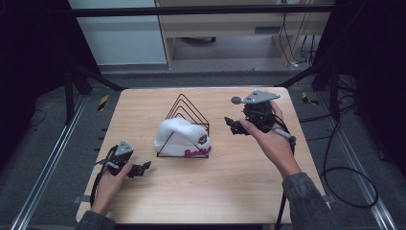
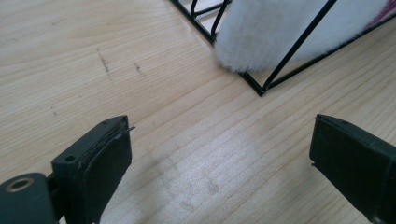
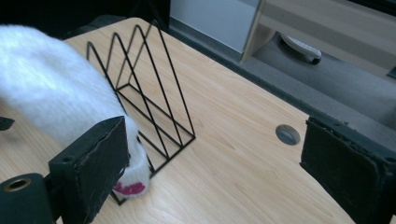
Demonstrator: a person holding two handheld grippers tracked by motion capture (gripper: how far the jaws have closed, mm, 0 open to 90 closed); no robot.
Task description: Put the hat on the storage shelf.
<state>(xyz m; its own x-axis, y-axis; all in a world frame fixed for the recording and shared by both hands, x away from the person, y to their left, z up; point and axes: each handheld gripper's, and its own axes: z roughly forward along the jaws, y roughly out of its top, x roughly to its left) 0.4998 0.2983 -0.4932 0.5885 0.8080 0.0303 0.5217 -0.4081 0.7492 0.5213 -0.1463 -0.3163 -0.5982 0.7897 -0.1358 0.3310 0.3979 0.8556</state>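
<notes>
Both grippers, left gripper (image 1: 142,167) and right gripper (image 1: 233,125), hover empty with jaws apart. They flank the white hat (image 1: 182,136) wedged in the wire rack (image 1: 187,111), likely ready to pull it free.

A pale wooden desk (image 1: 143,110) stands on grey carpet (image 1: 48,143). Beyond it, a light cabinet (image 1: 230,24) and a white panel (image 1: 119,38). Black cables (image 1: 344,177) trail across the floor; the surroundings are dark.

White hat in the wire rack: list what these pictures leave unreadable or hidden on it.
- Pink lettering on the white hat: too small in the high view, cut off by the left jaw in the right gripper view.
- Hat's top: cut off by the frame edge in the left gripper view.
- Its far side behind the wire rack: hidden.
</notes>
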